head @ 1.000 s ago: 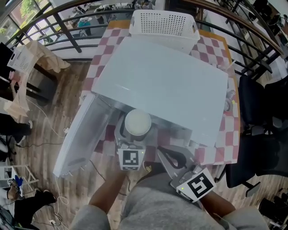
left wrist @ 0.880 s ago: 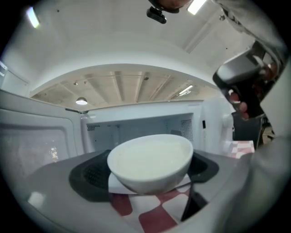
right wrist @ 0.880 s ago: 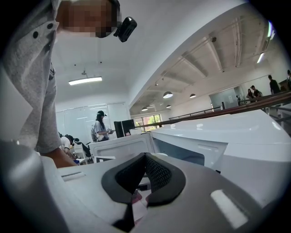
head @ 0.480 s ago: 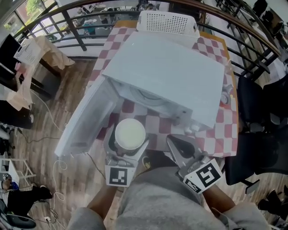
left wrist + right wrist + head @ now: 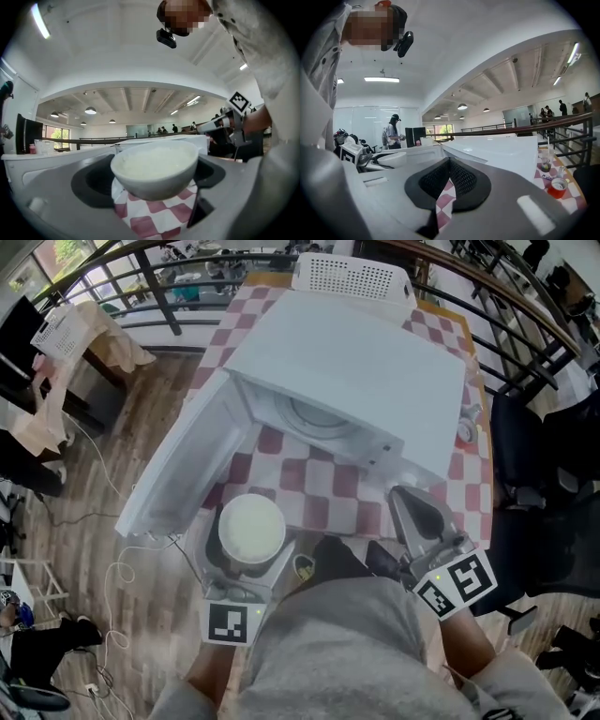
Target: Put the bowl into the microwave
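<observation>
White bowl (image 5: 251,529) before open microwave (image 5: 361,371)

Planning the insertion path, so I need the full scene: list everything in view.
bowl: one, white, between the left gripper's jaws, outside the microwave near its open door
microwave: one, white, on the table, door swung open to the left
tablecloth: one, red-and-white checked, under the microwave
basket: one, white, perforated, behind the microwave
red cup: one, on the cloth right of the microwave
chair: one, black, right of the table
left gripper: one, grey, shut on the bowl
right gripper: one, grey, jaws together, empty
</observation>
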Demonstrator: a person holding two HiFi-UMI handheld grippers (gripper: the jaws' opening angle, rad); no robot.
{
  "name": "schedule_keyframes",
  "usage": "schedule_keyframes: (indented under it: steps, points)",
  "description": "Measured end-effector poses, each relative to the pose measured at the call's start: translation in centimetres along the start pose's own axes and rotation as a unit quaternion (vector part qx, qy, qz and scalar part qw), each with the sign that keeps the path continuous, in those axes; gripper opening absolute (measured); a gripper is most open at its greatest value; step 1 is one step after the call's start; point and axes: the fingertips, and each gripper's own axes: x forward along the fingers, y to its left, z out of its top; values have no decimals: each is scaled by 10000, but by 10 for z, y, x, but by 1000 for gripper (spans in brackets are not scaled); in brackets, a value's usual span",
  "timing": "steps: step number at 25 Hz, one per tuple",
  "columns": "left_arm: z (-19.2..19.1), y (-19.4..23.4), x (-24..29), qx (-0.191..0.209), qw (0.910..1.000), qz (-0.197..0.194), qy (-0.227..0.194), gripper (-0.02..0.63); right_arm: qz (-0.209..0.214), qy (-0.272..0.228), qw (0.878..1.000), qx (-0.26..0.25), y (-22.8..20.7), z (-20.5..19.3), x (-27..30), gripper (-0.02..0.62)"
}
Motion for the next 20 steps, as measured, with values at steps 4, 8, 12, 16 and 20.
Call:
schedule_keyframes:
  steps: [4,8,12,16,20]
  points:
    - [5,0,-5,-74,9999,53,-64,495,-50,44,9999,-106,-2,-1,-1,-5]
    - [13,-2,-7,-153,9996,167,-175,495,-56,63,9999,-139,-7,-5,-3,-5]
    - [18,-8,-8,-106,9995,204,-233,495,-109,119,9998,-143,-18,-13,-10,-5]
    - [17,-18,-8,-95,9997,195,-150,495,-238,113,9996,-109,-33,-19,-23,-5]
    - [21,-33,-8,-134,9997,179,-111,495,-354,132,9993,-54,-44,-25,-41,-5]
